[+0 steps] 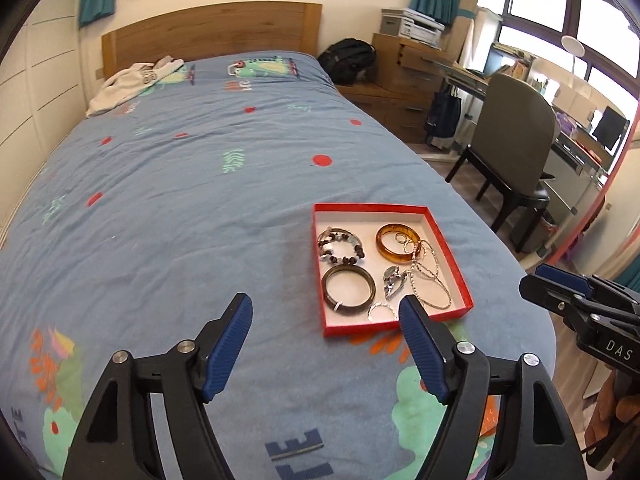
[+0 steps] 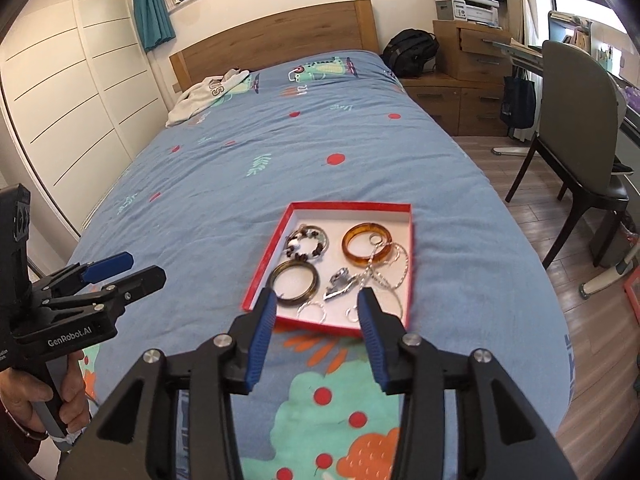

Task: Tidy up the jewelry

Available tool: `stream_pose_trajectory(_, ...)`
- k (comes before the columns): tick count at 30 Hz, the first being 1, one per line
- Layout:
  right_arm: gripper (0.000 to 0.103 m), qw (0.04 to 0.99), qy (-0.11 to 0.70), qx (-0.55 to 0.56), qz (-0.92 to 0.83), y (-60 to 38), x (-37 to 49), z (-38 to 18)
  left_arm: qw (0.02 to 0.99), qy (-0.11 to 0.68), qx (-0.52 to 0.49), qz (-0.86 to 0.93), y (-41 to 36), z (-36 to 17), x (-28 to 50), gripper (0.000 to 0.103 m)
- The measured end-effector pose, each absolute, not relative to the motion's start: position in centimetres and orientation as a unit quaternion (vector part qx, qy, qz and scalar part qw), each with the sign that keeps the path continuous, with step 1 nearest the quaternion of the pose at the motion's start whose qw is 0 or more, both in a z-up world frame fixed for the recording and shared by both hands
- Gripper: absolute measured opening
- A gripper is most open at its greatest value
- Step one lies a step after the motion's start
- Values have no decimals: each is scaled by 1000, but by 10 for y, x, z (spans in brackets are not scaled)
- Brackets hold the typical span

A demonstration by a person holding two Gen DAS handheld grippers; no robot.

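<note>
A shallow red box (image 1: 444, 236) (image 2: 410, 248) lies on the blue bedspread near the bed's foot. In it are a beaded bracelet (image 1: 341, 247) (image 2: 306, 243), an amber bangle (image 1: 385, 249) (image 2: 352, 255), a dark bangle (image 1: 349, 290) (image 2: 294, 282), a silver chain necklace (image 1: 430, 280) (image 2: 394, 270), a silver clip (image 1: 394, 280) (image 2: 339, 283) and small silver rings (image 1: 380, 312) (image 2: 312, 312). My left gripper (image 1: 326, 312) is open and empty, just short of the box's near left side. My right gripper (image 2: 317, 304) is open and empty at the box's near edge.
A grey sweatshirt (image 1: 132, 82) (image 2: 208, 94) lies by the wooden headboard (image 1: 212, 32). A grey chair (image 1: 516, 144) (image 2: 580, 128), a desk and wooden drawers (image 2: 468, 68) with a black backpack (image 2: 410, 52) stand right of the bed. White wardrobes (image 2: 72, 92) are on the left.
</note>
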State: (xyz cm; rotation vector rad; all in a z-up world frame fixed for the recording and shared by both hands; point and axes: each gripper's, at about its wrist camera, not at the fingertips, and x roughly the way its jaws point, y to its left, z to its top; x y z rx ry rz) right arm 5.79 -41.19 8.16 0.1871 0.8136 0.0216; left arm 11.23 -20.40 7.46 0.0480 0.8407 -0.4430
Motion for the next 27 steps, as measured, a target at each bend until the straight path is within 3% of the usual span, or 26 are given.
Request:
stream_pose_trajectory(17, 52, 916, 392, 82, -12, -365, 4, 72, 916, 377, 13, -138, -148, 72, 50, 93)
stream_pose_trajectory(27, 61, 918, 389, 77, -31, -357, -8, 71, 924, 364, 19, -120, -133, 74, 37, 96)
